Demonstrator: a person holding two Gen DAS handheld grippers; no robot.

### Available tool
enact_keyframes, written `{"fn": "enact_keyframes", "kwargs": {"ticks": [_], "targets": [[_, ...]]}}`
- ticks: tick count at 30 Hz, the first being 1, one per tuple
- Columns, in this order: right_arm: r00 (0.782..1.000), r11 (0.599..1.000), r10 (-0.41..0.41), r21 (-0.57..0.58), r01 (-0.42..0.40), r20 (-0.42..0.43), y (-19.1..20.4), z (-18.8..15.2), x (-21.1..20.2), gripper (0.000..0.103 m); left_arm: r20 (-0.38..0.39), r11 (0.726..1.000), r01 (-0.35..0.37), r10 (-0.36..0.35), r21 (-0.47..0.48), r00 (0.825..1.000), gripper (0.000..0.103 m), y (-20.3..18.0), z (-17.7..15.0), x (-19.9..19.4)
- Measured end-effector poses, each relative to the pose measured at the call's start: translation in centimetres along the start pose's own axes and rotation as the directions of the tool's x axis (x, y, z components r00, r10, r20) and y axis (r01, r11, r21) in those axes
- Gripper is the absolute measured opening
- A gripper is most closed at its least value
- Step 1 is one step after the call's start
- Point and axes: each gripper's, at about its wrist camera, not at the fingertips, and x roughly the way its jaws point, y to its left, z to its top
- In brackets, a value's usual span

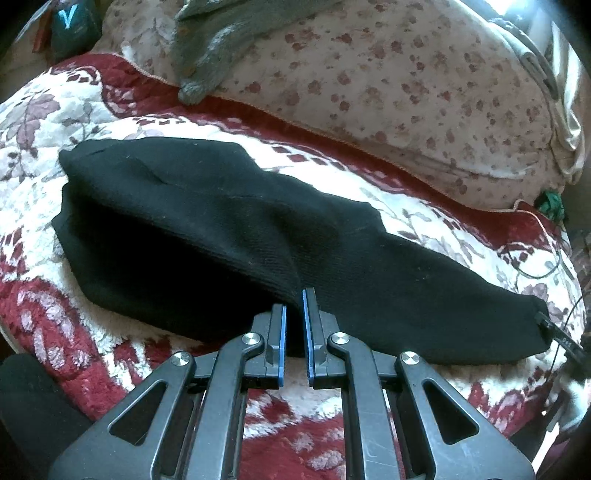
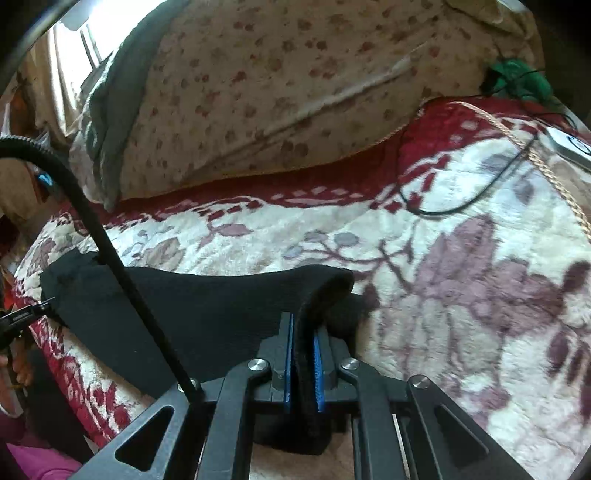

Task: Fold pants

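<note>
- Right gripper (image 2: 303, 354) clamped on the black pants (image 2: 207, 314) hem.
- Left gripper (image 1: 294, 314) pinching the near edge, apparently.
- Lift both evenly, keep edges aligned over the blanket (image 2: 443, 277).

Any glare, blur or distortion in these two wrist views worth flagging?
Left wrist: fisheye bends the bed; blown-out window top right; black pants show little fold detail. Right wrist: overexposed window top left, soft blur on the blanket, dark vignette corners.

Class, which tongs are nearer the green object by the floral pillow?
Right. The right tongs, clamping the black pants, sit nearer the green object; the left tongs grip the pants farther away.
</note>
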Motion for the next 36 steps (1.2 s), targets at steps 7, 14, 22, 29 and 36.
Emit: {"fn": "enact_keyframes", "kwargs": {"ticks": [7, 14, 22, 29, 36], "targets": [[0.996, 0.998, -0.060, 0.022, 0.062, -0.071, -0.3, -1.0, 2.9, 0.010, -0.029, 0.999, 0.027, -0.028, -0.035, 0.999, 0.008, 1.0, -0.7, 1.1], [0.996, 0.996, -0.083, 0.021, 0.082, 0.028, 1.3, 0.5, -1.2, 0.025, 0.043, 0.996, 0.011, -0.007, -0.090, 0.999, 0.017, 5.6, 0.2, -3.8], [0.897, 0.901, 0.431, -0.092, -0.424, 0.096, 14.9, 1.4, 1.1, 0.052, 0.080, 0.984, -0.015, 0.030, -0.177, 0.996, 0.044, 11.3, 1.7, -5.9], [0.813, 0.779, 0.579, -0.251, -0.575, -0.063, 29.6, 1.6, 7.1, 0.052, 0.090, 0.962, 0.013, 0.012, -0.273, 0.996, 0.046, 14.7, 2.8, -4.7], [0.824, 0.712, 0.542, -0.431, -0.555, -0.165, 38.8, -0.2, 10.6, 0.052, 0.134, 0.966, 0.091, -0.060, -0.243, 0.989, 0.063, 17.5, 4.6, -4.1]]}}
